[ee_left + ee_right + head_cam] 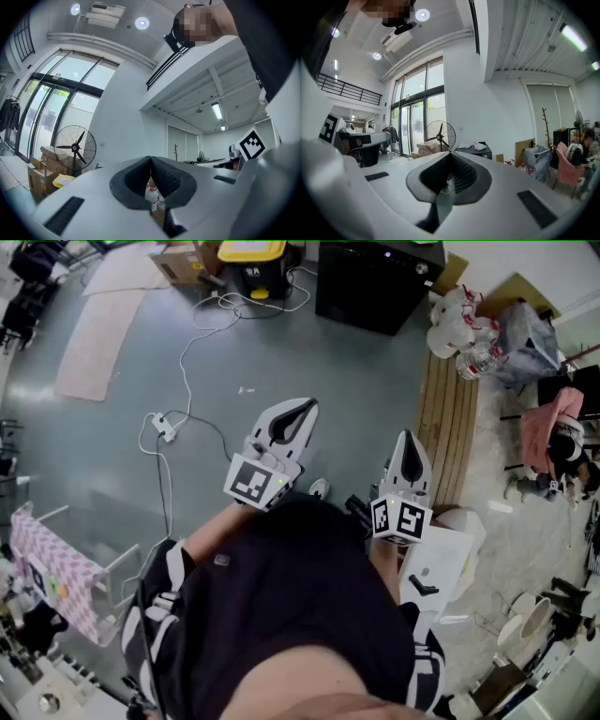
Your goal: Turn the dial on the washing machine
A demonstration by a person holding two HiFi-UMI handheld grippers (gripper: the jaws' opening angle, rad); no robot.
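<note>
Left tool (307,407) is pressed together, with the pads meeting right at the tip and nothing pinched in them. Right tool (408,437) is the same deal: jaws closed tight, nothing held. In the head view both are held out in front of the person's dark top (300,606), the left one aimed toward about 1 o'clock and the right one toward 12. They sit side by side, clearly apart from each other, above the grey floor (112,456).

Going outward, just beside the right tool at its 5 o'clock there's a white boxy thing (450,545) with a dark bit on it, and honestly I can't tell what it is. As for the washing machine dial, I can't pick it out in any of the views, so I can't say where it sits.

At 1 o'clock from the right tool runs a slatted wooden platform (455,418), with a heap of plastic bottles (461,334) at its far end. At 9 o'clock from the left tool a white power strip (165,427) lies on the floor, its cable (184,362) snaking off toward 12 o'clock. Farther out there's a black cabinet (377,279) at 12 o'clock, a yellow-lidded black bin (251,263) at 11 and a pink mat (98,338) at 10.

The left gripper view looks across the room to a pedestal fan (75,147) by tall glass doors (51,103), with cardboard boxes (41,173) stacked at the fan's 7 o'clock.
</note>
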